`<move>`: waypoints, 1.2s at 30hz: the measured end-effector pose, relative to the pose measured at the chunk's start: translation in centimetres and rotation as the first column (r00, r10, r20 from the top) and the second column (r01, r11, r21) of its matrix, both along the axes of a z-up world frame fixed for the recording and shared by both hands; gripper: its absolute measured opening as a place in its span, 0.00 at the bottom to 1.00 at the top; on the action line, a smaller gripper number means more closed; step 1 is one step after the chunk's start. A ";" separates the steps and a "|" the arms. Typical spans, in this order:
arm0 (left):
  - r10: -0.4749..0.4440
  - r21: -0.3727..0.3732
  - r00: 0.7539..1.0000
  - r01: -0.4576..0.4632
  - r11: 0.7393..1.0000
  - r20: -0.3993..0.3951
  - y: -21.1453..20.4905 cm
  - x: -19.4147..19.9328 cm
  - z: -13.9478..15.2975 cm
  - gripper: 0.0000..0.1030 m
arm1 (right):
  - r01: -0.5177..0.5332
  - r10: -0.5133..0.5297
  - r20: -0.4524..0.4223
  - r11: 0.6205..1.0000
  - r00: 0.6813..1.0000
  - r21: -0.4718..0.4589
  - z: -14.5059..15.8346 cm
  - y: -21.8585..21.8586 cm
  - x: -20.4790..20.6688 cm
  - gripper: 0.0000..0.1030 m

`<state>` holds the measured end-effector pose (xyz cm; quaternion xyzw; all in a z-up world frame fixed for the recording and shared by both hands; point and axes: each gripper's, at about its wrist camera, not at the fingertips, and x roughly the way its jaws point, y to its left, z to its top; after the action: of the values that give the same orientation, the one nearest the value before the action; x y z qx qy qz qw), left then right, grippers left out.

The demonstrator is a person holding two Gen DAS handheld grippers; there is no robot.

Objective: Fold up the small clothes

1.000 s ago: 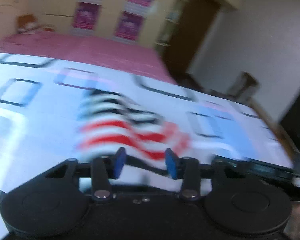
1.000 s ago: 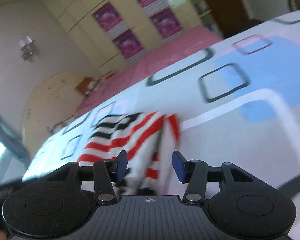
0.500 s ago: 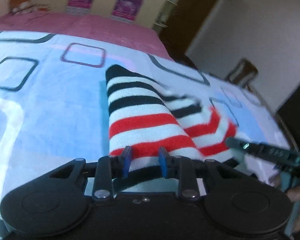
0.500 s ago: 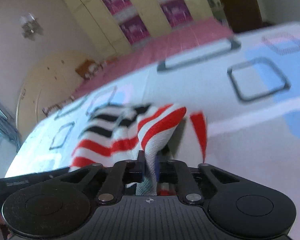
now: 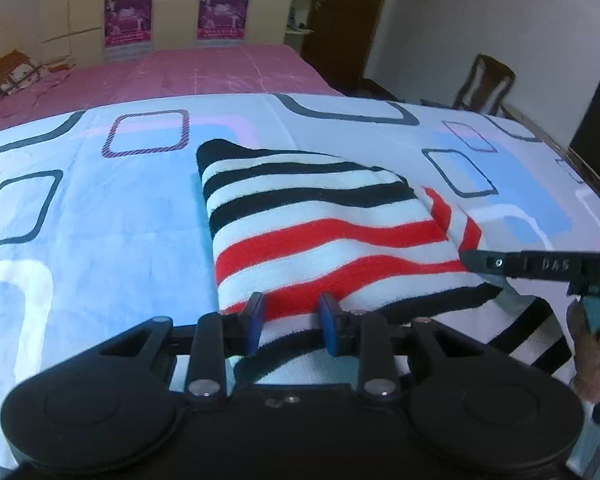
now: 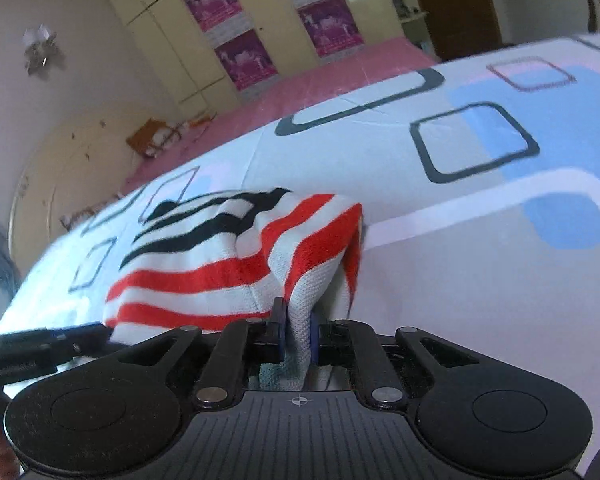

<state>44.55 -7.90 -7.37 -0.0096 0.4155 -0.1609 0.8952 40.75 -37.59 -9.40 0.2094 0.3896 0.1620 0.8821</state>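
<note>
R gripper (image 6: 296, 334) pinches striped cloth (image 5: 320, 236) corner, lifted; L gripper (image 5: 290, 326) clamps near edge fold. Sheet (image 5: 100, 220) bare around.

Right gripper (image 6: 296, 334): jaws just closed, clamped on the striped garment (image 6: 220, 264). Left gripper (image 5: 290, 322): jaws partly apart, garment edge between them, angled down.

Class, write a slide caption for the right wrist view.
Right gripper pinches the striped garment on the patterned sheet.
</note>
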 end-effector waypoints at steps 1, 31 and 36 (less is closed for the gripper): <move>0.001 -0.009 1.000 -0.001 1.000 -0.001 0.3 -0.2 0.6 0.28 | 0.001 -0.001 -0.007 1.000 1.000 -0.012 0.7 0.2 0.0 0.09; -0.039 -0.129 0.991 0.056 0.990 0.129 0.9 3.3 2.4 0.33 | -0.118 0.171 0.140 0.939 0.975 -0.323 6.6 7.5 2.5 0.09; -0.095 -0.126 0.995 0.099 0.987 0.041 0.1 5.9 -2.4 0.33 | -0.135 0.155 0.020 0.910 0.988 -0.393 1.9 7.9 5.7 0.09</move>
<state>50.42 -7.82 -9.75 -0.0438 0.3885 -0.2307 0.8910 46.49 -29.70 -7.45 -0.0043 0.4059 0.1512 0.9013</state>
